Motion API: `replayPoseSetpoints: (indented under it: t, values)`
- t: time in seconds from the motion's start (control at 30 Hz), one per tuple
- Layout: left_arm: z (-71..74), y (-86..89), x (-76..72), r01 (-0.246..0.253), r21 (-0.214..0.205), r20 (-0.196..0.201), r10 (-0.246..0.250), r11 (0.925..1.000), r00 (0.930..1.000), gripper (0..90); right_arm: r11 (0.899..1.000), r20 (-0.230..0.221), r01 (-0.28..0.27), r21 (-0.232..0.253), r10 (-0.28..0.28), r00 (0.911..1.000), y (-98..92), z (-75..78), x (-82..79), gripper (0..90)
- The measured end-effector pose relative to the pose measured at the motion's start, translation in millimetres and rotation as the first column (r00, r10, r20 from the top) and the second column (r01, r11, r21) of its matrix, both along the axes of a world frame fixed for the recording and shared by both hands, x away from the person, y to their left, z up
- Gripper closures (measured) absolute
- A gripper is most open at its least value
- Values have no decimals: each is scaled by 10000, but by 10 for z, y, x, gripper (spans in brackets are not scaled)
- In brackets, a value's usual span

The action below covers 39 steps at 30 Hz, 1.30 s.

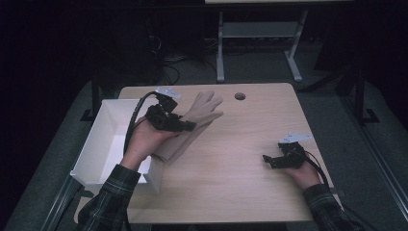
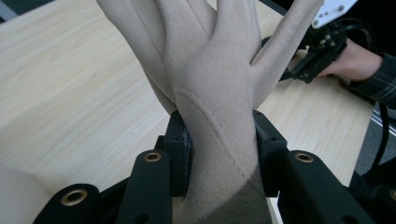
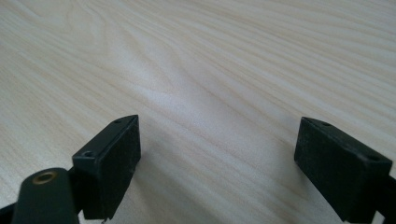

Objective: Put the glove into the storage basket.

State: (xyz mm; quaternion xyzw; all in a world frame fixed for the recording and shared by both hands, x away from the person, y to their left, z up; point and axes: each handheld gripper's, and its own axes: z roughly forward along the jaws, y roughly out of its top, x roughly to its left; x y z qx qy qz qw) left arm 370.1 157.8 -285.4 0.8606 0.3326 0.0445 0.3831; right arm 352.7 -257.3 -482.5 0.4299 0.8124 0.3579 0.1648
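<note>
1. Light wooden table (image 1: 231, 159): bearing a white open box (image 1: 108, 139) at its left edge and a round hole (image 1: 239, 96) near its far edge.
2. Beige glove (image 1: 192, 122): lifted off the tabletop near the box, glove fingers fanned toward the far side, cuff end hanging down by the box wall. Seen in the left gripper view standing upright between the black pads (image 2: 184, 156), pinched across the wrist part.
3. Left gripper (image 1: 185, 126): held in the left hand (image 1: 144, 142) above the table's left part, jaws narrowed and clamped on the glove from both sides.
4. Right gripper (image 1: 267, 159): resting low on the table's right part in the right hand (image 1: 303, 173), well apart from the glove. Jaws spread wide in the right gripper view (image 3: 217, 163), bare wood grain between them, gripping nothing.
</note>
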Motion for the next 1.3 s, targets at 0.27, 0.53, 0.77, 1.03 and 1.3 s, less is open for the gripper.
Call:
replayPoseSetpoints:
  t: [0.27, 0.53, 0.77, 1.03, 1.3]
  values:
    - [38, 297, 11, -619, 84, 130, 617, 9980, 9980, 646, 10000, 12, 15, 30, -15, 10000, 2, -2, -1, 141]
    - [23, 681, -6, -1420, 116, 188, 1418, 9898, 9897, 646, 10000, 0, 6, 12, -6, 10000, 1, 0, -1, 141]
    - [25, 1057, -30, -2303, -36, 323, 2303, 9731, 9726, 646, 10000, 0, 11, 10, -11, 10000, 1, 0, -1, 141]
    - [-126, 1382, -27, -3319, 220, 254, 3314, 9430, 9432, 646, 10000, -5, 20, 9, -20, 10000, 1, 0, -2, 141]
    - [-390, 1500, -13, -3870, 697, 55, 3875, 9195, 9218, 646, 10000, 7, 13, 5, -13, 10000, 1, -1, -1, 141]
